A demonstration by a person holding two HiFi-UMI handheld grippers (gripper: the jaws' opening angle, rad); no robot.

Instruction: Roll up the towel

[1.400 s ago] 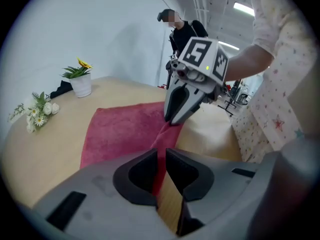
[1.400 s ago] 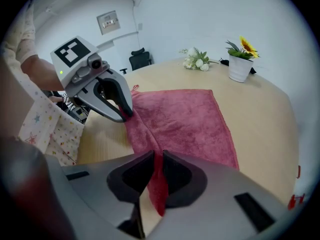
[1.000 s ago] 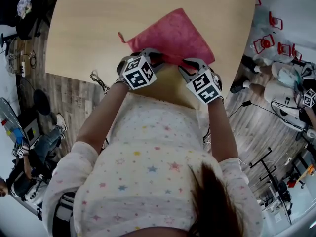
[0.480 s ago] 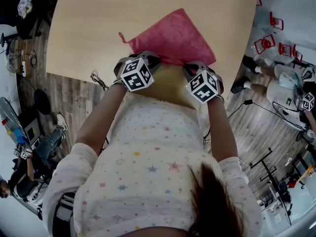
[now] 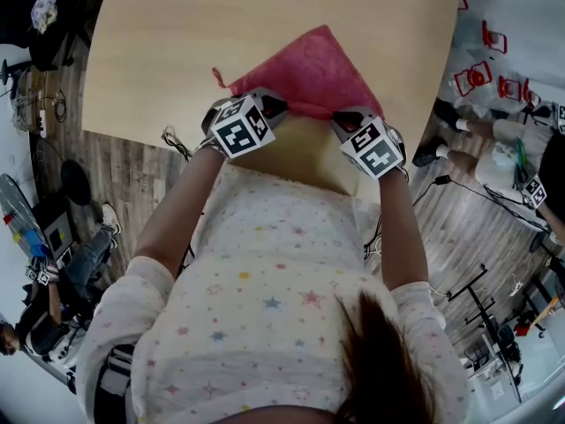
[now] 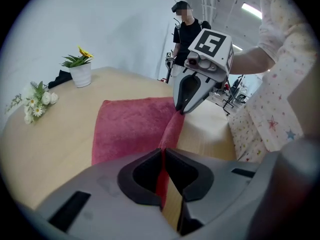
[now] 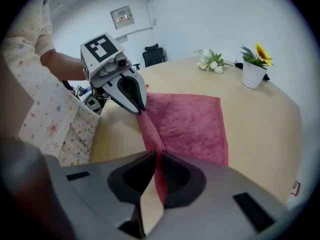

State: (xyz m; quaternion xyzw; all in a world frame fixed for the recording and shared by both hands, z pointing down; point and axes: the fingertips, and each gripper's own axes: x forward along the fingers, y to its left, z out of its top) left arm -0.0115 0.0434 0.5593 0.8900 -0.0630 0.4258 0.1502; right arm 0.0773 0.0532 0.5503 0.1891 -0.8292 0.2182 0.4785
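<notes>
Towel (image 5: 309,64), pink, lies flat on the table (image 5: 159,51) by its near edge, close to the person. Left gripper (image 6: 162,156): jaws have just been closing, now pinched tight on the towel's near hem. Right gripper (image 7: 156,171): jaws clamped on the same hem, further along. Hem is raised in a ridge between the two.

Pink-red terry towel (image 5: 305,64), one layer, spread mostly flat on the light wooden table (image 5: 168,42). Close to the table's near edge, right of its middle, turned askew with one corner toward the far edge. Small loop (image 5: 214,63) sticking out at the left corner. Near hem lifted off the wood, pinched at both ends, drawn into a narrow raised ridge in between.
</notes>
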